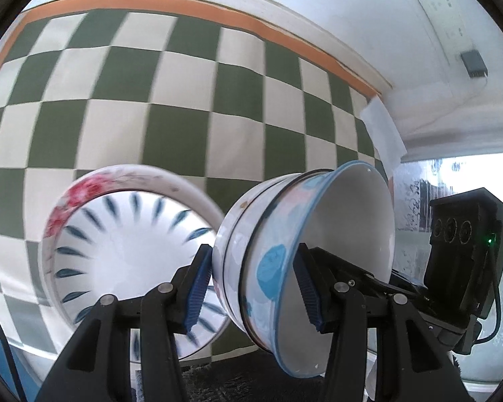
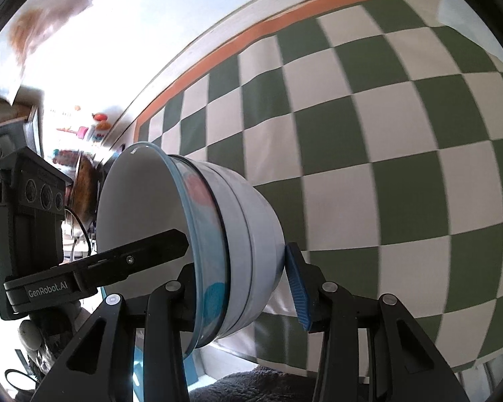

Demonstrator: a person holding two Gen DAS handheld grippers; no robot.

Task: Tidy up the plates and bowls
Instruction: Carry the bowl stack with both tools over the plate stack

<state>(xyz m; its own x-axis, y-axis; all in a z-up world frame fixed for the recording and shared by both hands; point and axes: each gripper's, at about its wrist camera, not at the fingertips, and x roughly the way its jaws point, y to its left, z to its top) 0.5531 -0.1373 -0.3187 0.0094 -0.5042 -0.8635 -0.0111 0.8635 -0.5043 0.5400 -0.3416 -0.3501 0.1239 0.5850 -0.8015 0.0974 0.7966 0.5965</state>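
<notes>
Both grippers, left and right, clamp the tilted bowls; probably nesting them into the dish alongside.

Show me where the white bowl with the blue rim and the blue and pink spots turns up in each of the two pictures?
Left wrist view: the blue-rimmed bowl is lower centre-right, on its side, mouth facing right.
Right wrist view: the same bowl is lower centre-left, on its side, mouth facing left.
Shared landmark: the green-and-white checkered cloth with its orange border fills the background in both.
</notes>
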